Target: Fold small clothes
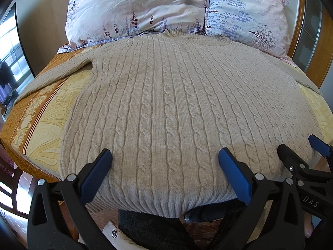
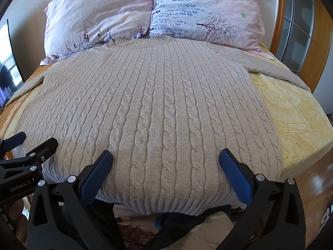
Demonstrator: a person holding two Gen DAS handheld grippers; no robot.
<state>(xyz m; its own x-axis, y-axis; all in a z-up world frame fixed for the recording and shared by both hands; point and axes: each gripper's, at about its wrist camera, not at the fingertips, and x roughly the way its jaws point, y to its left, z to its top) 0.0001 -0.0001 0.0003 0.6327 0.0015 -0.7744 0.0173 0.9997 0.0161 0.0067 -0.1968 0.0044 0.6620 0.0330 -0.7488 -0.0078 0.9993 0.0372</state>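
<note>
Beige cable-knit sweater (image 1: 166,104) lies flat and face up on the bed (image 1: 41,125), body spread wide, ribbed collar (image 1: 177,34) at the far end touching the pillows. Ribbed hem (image 2: 166,204) hangs just over the near edge of the bed. Left sleeve (image 1: 52,73) runs out diagonally over the orange-and-yellow bedspread; right sleeve (image 2: 276,68) runs out toward the wooden headboard side.

Left tool (image 1: 165,160): fingers spread wide, nothing between them, blue pads (image 1: 97,173) hovering over the lower hem area of the sweater. Whether the tips touch the knit I can't tell. Right tool (image 2: 166,160): same state, wide open, empty, over the hem right of centre (its pads frame two or three cable columns). Each tool shows in the other's view: the right tool sits at the right edge of the left wrist view, at the sweater's lower right corner; the left tool sits at the left edge of the right wrist view, at the lower left corner. Both are near each other, side by side along the hem.

Two floral pillows (image 2: 100,18) lean at the head of the bed, side by side and touching. Wood floor (image 2: 312,177) is visible past the bed's right side. Dark trouser legs (image 1: 149,229) of the person show below the hem.
</note>
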